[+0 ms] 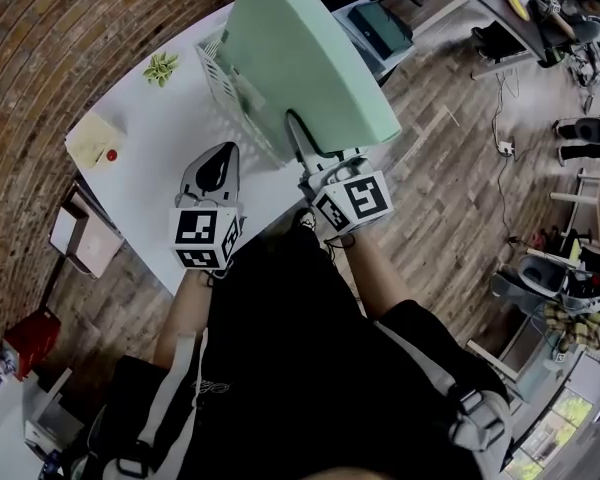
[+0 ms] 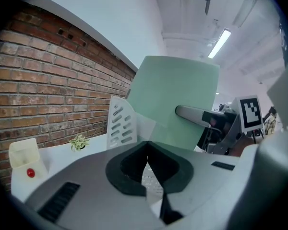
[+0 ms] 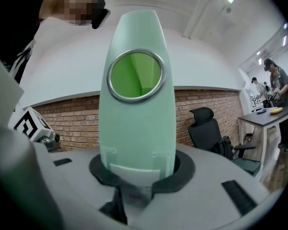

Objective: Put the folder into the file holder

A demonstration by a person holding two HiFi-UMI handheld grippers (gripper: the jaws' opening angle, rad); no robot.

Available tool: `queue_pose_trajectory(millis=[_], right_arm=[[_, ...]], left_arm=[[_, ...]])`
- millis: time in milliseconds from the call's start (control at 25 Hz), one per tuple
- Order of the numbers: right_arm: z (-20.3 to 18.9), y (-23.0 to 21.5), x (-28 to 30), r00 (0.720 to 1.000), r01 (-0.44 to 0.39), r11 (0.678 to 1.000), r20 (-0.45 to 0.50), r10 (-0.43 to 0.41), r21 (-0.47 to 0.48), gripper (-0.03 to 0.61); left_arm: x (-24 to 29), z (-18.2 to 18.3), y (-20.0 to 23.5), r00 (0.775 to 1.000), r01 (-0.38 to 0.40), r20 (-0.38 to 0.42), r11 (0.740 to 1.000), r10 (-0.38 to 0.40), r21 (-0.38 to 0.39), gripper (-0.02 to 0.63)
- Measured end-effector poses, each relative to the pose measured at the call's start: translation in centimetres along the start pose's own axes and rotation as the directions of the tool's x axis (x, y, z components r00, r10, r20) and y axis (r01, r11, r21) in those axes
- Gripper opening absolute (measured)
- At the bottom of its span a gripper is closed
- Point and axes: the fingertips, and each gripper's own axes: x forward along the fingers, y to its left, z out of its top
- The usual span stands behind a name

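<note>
Your right hand-held gripper (image 1: 308,156) is clenched on the folder (image 1: 300,58) spine, holding it upright at the file holder (image 1: 225,83), upper centre, for slotting; probably not seated yet. Left hand-held gripper (image 1: 218,163) is closed and empty, idle over the desk (image 1: 150,138).

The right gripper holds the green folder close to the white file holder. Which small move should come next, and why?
Likely shift the folder toward the file holder until its lower edge lines up with the holder's opening. The right gripper is shut on the folder's spine and holds it upright, beside the holder and not yet inside it.
</note>
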Motion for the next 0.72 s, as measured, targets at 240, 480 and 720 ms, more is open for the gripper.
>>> queue_pose_trajectory(millis=[240, 480, 720], right_arm=[[-0.6, -0.3, 0.0, 1.0, -0.001, 1.0, 0.006, 0.001, -0.011, 0.137], [-1.1, -0.6, -0.1, 0.999, -0.035, 0.999, -0.011, 0.035, -0.018, 0.138], [-1.7, -0.4, 0.2, 0.999, -0.036, 0.999, -0.024, 0.035, -0.03, 0.14]], left_arm=[[-0.2, -0.4, 0.5, 1.0, -0.007, -0.006, 1.0, 0.007, -0.007, 0.021], [-0.2, -0.6, 0.6, 1.0, -0.013, -0.01, 1.0, 0.013, -0.007, 0.02], [0.0, -0.7, 0.5, 1.0, -0.024, -0.01, 1.0, 0.024, -0.011, 0.02]])
